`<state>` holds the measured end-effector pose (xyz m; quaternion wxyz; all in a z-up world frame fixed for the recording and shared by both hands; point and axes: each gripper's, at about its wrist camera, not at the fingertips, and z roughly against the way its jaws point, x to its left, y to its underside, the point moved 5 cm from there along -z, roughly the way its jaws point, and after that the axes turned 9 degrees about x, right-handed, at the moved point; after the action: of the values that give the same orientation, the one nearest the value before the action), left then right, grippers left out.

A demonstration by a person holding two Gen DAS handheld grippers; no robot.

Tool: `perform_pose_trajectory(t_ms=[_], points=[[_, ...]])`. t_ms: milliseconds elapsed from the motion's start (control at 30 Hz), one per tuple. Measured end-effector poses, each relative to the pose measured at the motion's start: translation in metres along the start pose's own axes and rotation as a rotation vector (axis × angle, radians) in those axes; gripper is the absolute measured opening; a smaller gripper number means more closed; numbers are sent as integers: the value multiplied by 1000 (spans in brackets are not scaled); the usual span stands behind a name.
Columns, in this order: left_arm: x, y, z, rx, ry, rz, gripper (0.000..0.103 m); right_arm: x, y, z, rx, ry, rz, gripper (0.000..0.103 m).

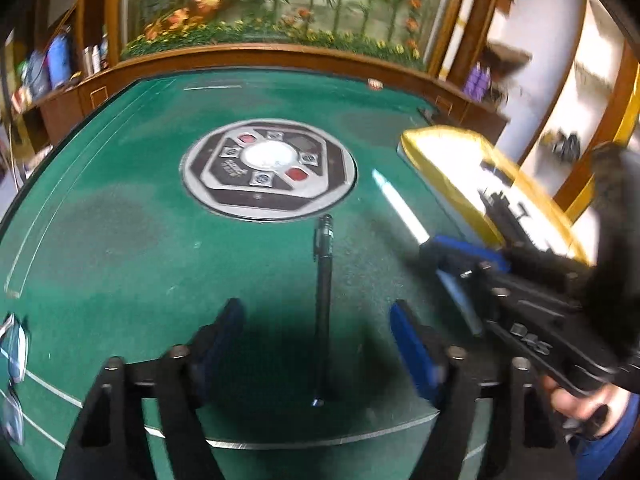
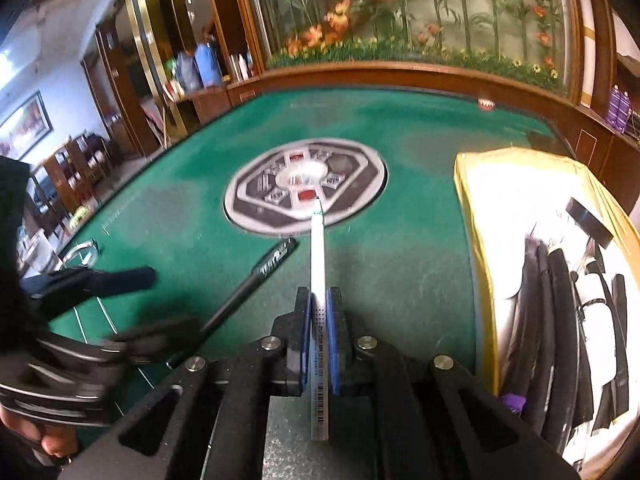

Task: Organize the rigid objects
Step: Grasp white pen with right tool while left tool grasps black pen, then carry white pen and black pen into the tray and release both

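Blue-padded fingers of the left gripper (image 1: 316, 344) fill the bottom of the left wrist view, standing apart with the black pen (image 1: 323, 304) lying on the green table (image 1: 120, 240) between them; neither pad touches it. That pen runs from near the table's front edge toward the round centre panel (image 1: 269, 169). At the right edge the right gripper (image 1: 452, 260) reaches in, a white pen (image 1: 400, 204) sticking out of it, beside a yellow-rimmed box (image 1: 424, 148)

Seen from the right wrist, the right gripper (image 2: 319, 320) has its blue pads pressed shut on the white pen (image 2: 318, 256), whose tip points at the centre panel (image 2: 256, 204). Left of it the black pen (image 2: 256, 280) lies slanted on the table (image 2: 400, 140), with the left gripper (image 2: 132, 308) blurred around its near end. Along the table's right edge the yellow-rimmed box (image 2: 476, 240) holds several dark pens
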<state>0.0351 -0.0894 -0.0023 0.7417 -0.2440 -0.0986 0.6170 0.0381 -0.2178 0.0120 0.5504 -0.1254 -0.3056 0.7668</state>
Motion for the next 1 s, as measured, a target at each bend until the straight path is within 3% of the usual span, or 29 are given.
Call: perform_pose_trajectory(t_ms=[33,100,267,400,667,1000], points=[[-3,-3,-9,27,-8,-12,56,-1,-1,3,-14,-8,-1,7],[-5,-7,-22,65,-25,-14,47,-1,-3,11,-45,-23,6,7],[-15,-19,-39,76,-103,-56,42,-3,-5,21,-68,-61,-18,7],[-20,-20,-39,50,-115,-74,9,-6,-7,24,-69,-69,-34,7],[-5,-1,-21,13,-91,17,8,-6,-4,23,-55,-96,-52,7],[-15,-1,11,-99,-166,5,9,1,-2,18,-48,-127,-49,7]])
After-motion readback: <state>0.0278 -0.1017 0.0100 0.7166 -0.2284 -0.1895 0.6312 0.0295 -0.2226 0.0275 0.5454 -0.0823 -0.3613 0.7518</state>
